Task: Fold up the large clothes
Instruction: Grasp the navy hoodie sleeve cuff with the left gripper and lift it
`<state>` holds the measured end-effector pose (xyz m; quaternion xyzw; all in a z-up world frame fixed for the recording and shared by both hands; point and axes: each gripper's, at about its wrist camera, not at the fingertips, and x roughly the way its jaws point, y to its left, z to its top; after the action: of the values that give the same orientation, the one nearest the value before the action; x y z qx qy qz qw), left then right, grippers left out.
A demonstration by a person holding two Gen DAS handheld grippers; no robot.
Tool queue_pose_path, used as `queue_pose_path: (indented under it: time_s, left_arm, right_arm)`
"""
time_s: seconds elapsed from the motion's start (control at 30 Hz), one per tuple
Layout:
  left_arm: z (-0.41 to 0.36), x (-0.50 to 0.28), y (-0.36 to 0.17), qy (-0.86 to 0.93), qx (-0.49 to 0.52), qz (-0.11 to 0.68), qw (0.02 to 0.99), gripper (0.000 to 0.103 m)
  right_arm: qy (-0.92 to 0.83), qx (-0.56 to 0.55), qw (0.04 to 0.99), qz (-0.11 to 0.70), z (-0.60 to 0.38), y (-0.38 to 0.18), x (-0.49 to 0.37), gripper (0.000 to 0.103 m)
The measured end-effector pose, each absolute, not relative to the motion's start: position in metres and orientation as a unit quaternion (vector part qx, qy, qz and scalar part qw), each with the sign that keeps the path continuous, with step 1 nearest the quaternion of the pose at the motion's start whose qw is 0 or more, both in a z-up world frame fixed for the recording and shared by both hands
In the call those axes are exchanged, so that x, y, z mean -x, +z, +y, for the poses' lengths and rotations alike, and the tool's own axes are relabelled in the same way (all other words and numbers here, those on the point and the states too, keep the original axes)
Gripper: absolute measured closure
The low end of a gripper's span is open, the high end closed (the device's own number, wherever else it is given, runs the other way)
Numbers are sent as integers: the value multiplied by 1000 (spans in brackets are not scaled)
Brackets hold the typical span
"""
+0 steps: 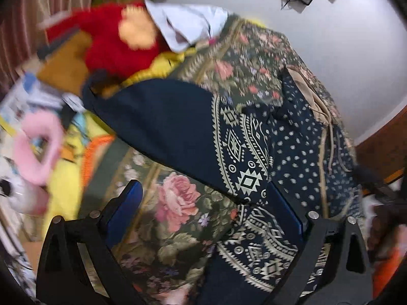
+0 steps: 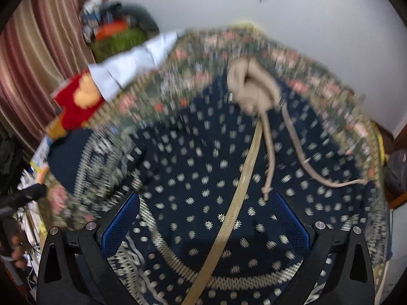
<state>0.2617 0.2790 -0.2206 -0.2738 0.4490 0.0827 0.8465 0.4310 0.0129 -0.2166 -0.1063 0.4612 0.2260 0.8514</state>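
While both pairs of jaws stand wide apart with nothing between them, the scene reads as follows.

Left gripper (image 1: 203, 208): jaws spread wide, gripping nothing; the blue pads frame a pink rose of the bedspread, and the 3 o'clock pad sits over the garment's patterned hem.
Right gripper (image 2: 206, 218): jaws equally wide and empty, hovering over the dotted cloth; a tan strip runs between the pads.
Navy garment (image 1: 162, 117): large, spread on the floral bedspread (image 1: 178, 203); a plain navy panel lies toward 10 o'clock in the left view, a cream geometric border at centre, white dots toward 2 o'clock.
Beige hood (image 2: 251, 86): bunched at 12 o'clock in the right view, its two drawcords (image 2: 295, 139) trailing over the dots.
White cloth (image 2: 132, 66): at 10 o'clock, beyond the bedspread's edge.
Red plush toy (image 1: 112, 43): at 11 o'clock in the left view, blurred.
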Motion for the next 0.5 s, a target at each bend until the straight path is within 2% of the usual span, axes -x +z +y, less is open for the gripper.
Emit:
queue_pose_path:
  time_s: [0.23, 0.33, 0.5]
  left_arm:
    - [308, -286, -247, 60, 361, 451, 814, 17]
    - [322, -294, -250, 64, 380, 444, 809, 23]
    - [338, -311, -255, 102, 357, 448, 813, 54]
  right_arm:
    - [245, 148, 804, 520, 48, -278, -461, 0]
    - [258, 169, 788, 533, 64, -295, -466, 0]
    - [266, 203, 772, 540, 84, -318, -468, 0]
